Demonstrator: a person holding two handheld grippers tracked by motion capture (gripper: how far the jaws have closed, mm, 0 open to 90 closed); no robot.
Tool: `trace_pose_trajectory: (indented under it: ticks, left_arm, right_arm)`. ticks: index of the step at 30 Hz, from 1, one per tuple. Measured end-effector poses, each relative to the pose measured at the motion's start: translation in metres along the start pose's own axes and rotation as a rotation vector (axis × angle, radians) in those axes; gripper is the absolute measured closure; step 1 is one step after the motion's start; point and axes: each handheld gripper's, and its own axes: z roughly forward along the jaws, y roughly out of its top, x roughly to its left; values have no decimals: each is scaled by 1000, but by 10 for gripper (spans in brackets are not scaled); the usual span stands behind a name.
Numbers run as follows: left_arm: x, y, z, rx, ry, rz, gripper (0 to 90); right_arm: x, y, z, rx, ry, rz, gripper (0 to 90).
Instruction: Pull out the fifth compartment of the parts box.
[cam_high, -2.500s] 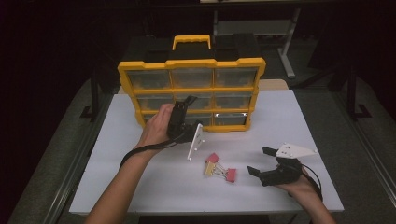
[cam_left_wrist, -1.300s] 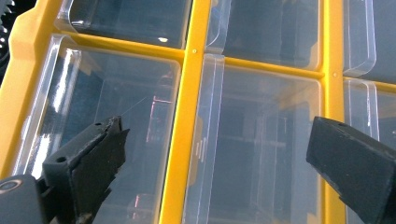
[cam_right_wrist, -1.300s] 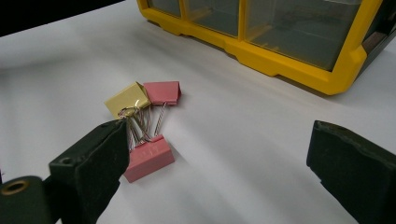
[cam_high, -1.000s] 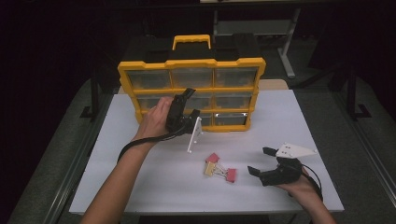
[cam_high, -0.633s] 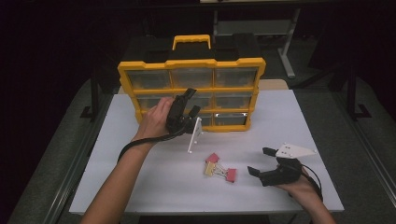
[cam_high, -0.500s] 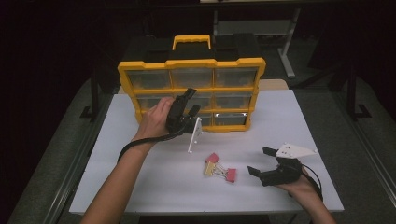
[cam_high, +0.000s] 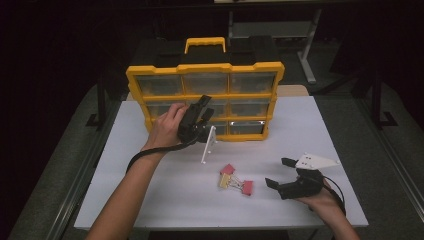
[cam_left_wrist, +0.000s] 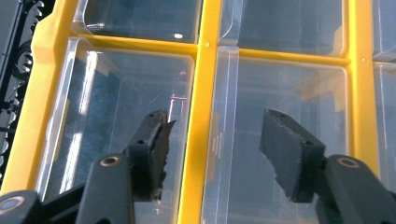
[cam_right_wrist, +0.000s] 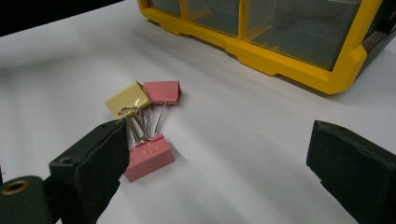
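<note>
Left gripper (cam_high: 204, 111) is up against the front of the yellow drawer organizer (cam_high: 206, 70), far-centre of the white table (cam_high: 150, 200). Its jaws have just been closing and sit half-spread either side of the yellow divider (cam_left_wrist: 200, 116) between two clear drawers; can't tell if the pads touch it. Binder clips (cam_high: 235, 180), one yellow and two pink, lie bunched near-centre. Right gripper (cam_high: 280, 172) rests just right of them, jaws spread wide, gripping nothing

The person's left hand (cam_high: 167, 127) hides part of the yellow plastic drawer box (cam_high: 205, 70); what lies inside its clear drawers is too dim to tell
</note>
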Motion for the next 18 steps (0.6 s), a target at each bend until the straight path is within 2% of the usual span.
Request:
trace_pose_trajectory:
  ticks: [13, 14, 18]
  left_arm:
    - [-1, -1, 0, 4, 13, 12, 555]
    - [2, 0, -2, 40, 3, 56, 561]
    - [1, 0, -2, 49, 0, 63, 591]
  right_arm:
    - [0, 0, 0, 0, 1, 0, 52]
    - [0, 0, 0, 0, 0, 0, 52]
    - [0, 0, 0, -2, 0, 1, 52]
